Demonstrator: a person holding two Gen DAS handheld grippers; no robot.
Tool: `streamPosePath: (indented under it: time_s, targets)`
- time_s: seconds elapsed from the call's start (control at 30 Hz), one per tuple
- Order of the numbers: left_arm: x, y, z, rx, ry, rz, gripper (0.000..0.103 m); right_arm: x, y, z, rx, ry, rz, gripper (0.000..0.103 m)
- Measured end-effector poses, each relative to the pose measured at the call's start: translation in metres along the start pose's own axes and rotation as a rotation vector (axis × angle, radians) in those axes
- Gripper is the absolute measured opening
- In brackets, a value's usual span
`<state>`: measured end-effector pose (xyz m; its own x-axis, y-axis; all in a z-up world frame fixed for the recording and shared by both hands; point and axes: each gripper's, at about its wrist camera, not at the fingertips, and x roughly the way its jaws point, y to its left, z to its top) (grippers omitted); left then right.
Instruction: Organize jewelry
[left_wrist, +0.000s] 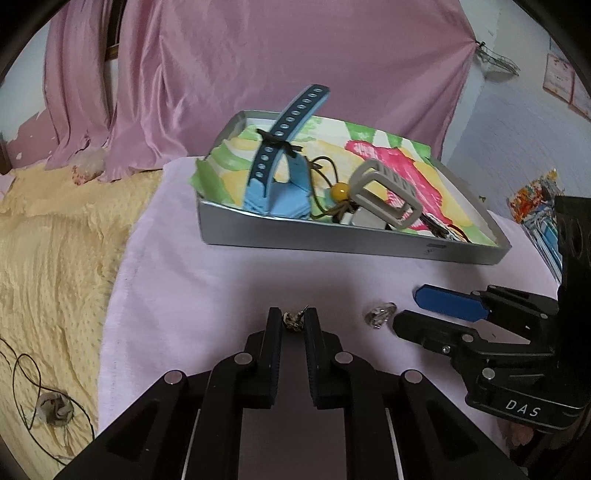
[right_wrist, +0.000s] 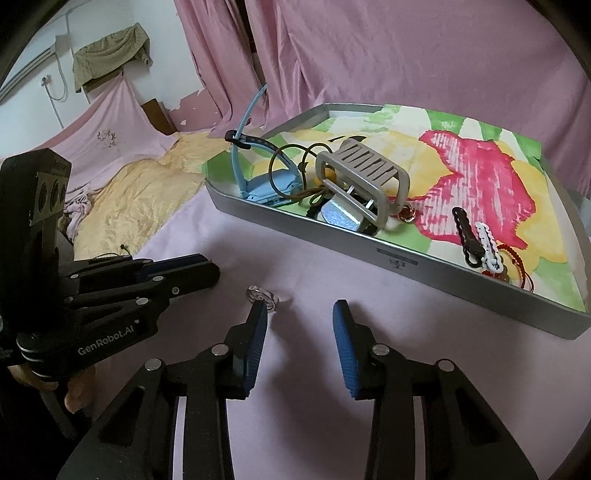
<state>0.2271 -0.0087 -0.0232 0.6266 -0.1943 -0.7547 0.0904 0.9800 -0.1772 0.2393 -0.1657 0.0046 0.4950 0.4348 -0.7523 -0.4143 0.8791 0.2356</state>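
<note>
A small dark earring-like piece (left_wrist: 293, 320) sits pinched between the tips of my left gripper (left_wrist: 293, 325), which is shut on it just above the pink cloth. A clear crystal ring (left_wrist: 380, 314) lies on the cloth to its right. In the right wrist view this ring (right_wrist: 263, 295) touches the left fingertip of my open right gripper (right_wrist: 299, 310). A silver tray (left_wrist: 332, 245) lined with flowered paper holds a blue watch (left_wrist: 280, 155), a beige strap (left_wrist: 384, 192) and a yellow bead on a cord (left_wrist: 339, 192). Hair clips (right_wrist: 476, 240) lie at the tray's right end.
The right gripper (left_wrist: 408, 310) reaches in from the right of the left wrist view; the left gripper (right_wrist: 207, 271) comes in from the left of the right wrist view. A yellow blanket (left_wrist: 48, 258) with a corded trinket (left_wrist: 51, 406) lies left. Pink curtains (left_wrist: 258, 66) hang behind the tray (right_wrist: 461, 291).
</note>
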Motion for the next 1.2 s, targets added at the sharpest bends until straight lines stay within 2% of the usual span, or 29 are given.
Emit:
streamPosePath:
  time_s: [0.3, 0.4, 0.53, 0.8, 1.2]
  targets:
    - [-0.003, 0.015, -0.002, -0.041, -0.012, -0.012, 0.012, 0.005, 0.016, 0.003, -0.012, 0.003, -0.003, 0.032]
    - [-0.004, 0.018, -0.003, -0.047, -0.015, -0.015, 0.012, 0.009, 0.018, 0.006, -0.016, 0.006, -0.007, 0.024]
    - [-0.005, 0.02, -0.004, -0.055, -0.019, -0.019, 0.012, 0.011, 0.021, 0.008, -0.018, 0.006, -0.014, 0.021]
    - [-0.005, 0.02, -0.003, -0.048, -0.018, -0.015, 0.012, 0.011, 0.024, 0.009, -0.027, 0.007, -0.011, 0.005]
    - [-0.008, 0.001, -0.003, -0.002, -0.038, -0.049, 0.011, -0.003, 0.006, 0.004, 0.036, -0.052, 0.007, 0.005]
